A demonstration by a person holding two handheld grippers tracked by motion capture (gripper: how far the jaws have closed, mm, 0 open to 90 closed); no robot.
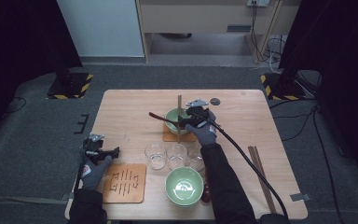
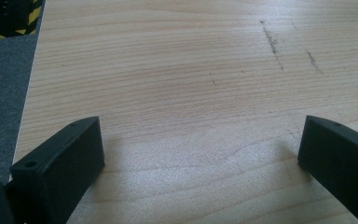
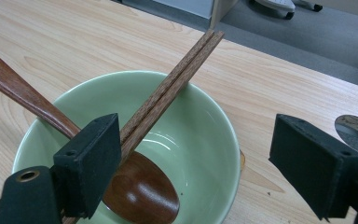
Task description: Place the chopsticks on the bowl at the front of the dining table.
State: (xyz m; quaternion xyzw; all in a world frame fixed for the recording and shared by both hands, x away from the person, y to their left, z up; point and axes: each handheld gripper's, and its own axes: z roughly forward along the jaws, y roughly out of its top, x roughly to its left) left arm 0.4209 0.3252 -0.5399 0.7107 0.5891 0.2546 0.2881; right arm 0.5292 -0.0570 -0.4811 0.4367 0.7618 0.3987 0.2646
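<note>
I am steering two hand-held grippers over a light wooden table [image 1: 121, 112].

Nearest me, close to the front edge, sit a patterned mat [image 1: 125, 183], an empty green bowl [image 1: 184, 186] and a row of three clear glasses [image 1: 176, 156]. My left gripper [image 1: 103, 152] rests by the table's left edge; in the left gripper view its jaws stand spread wide over bare wood, gripping nothing.

Farther in, around the table's middle, a second green bowl [image 3: 200, 140] sits on a brown coaster [image 1: 172, 136]. A dark wooden spoon [image 3: 140, 191] lies inside it, handle slanting out over the rim toward the left edge. A pair of wooden chopsticks [image 3: 177, 77] lies across the bowl's rim, pointing toward the far edge.

My right gripper [image 3: 196, 161] hangs just above this bowl, jaws spread wide and pinching nothing. In the right gripper view the chopsticks pass right beside the inner face of the left-hand jaw, possibly touching it; the other jaw is well apart, out past the rim.

I judge the chopsticks light, stiff and thin, smooth enough to roll or splay apart, so I would pinch both together mid-length, squarely across them. The bowl looks ceramic and breakable, so a knock is best avoided.

Another pair of chopsticks [image 1: 261, 175] lies near the right edge.
</note>
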